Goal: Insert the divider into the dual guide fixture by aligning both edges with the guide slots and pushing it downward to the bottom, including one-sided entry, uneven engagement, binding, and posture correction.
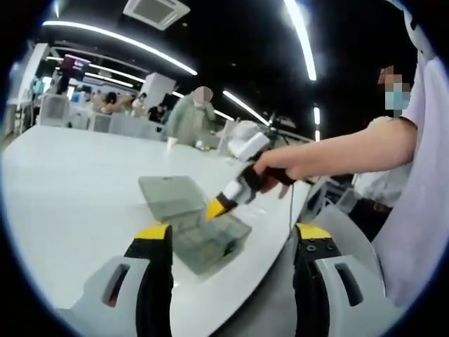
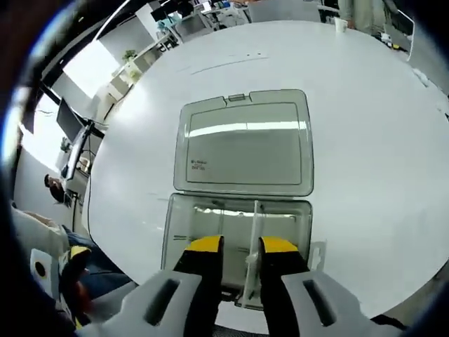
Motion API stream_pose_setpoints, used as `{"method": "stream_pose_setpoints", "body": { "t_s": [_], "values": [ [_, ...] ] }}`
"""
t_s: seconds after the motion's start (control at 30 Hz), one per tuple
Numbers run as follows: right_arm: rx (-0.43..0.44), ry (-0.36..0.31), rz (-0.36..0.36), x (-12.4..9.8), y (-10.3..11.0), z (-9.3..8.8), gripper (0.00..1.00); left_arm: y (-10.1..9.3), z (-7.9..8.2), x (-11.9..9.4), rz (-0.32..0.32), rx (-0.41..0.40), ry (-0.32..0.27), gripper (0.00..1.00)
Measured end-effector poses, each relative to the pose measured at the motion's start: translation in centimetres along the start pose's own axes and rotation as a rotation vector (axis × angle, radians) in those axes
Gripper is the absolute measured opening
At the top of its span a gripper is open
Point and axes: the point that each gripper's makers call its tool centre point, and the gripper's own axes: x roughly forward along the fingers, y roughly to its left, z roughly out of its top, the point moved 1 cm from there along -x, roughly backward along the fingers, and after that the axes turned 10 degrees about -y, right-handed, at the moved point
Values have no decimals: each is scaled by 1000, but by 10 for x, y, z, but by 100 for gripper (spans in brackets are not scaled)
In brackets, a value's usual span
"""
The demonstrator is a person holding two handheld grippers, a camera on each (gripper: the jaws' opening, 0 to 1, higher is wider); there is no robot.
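A clear plastic compartment box lies on the white table, its lid [image 2: 242, 140] folded flat away from the base tray [image 2: 189, 228]. A thin pale divider [image 2: 250, 277] stands upright in the tray along its guide slots. My right gripper [image 2: 242, 246] sits over the tray with its yellow-tipped jaws close on either side of the divider, shut on it. In the left gripper view the box [image 1: 203, 246] is ahead, and the right gripper [image 1: 214, 208], held by a hand, dips its tips into it. My left gripper [image 1: 233, 235] hovers open, short of the box, holding nothing.
The table's rounded near edge [image 1: 280, 242] runs just behind the box. The person's arm [image 1: 337, 151] reaches in from the right. People [image 1: 189, 116] and a cup [image 1: 170, 141] are at the table's far side. Bare tabletop [image 2: 365, 140] surrounds the box.
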Motion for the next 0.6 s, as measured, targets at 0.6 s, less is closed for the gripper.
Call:
{"method": "stream_pose_setpoints", "body": {
  "t_s": [0.6],
  "values": [
    [-188, -278, 197, -43, 21, 39, 15, 4, -3, 0, 26, -8, 20, 68]
  ]
}}
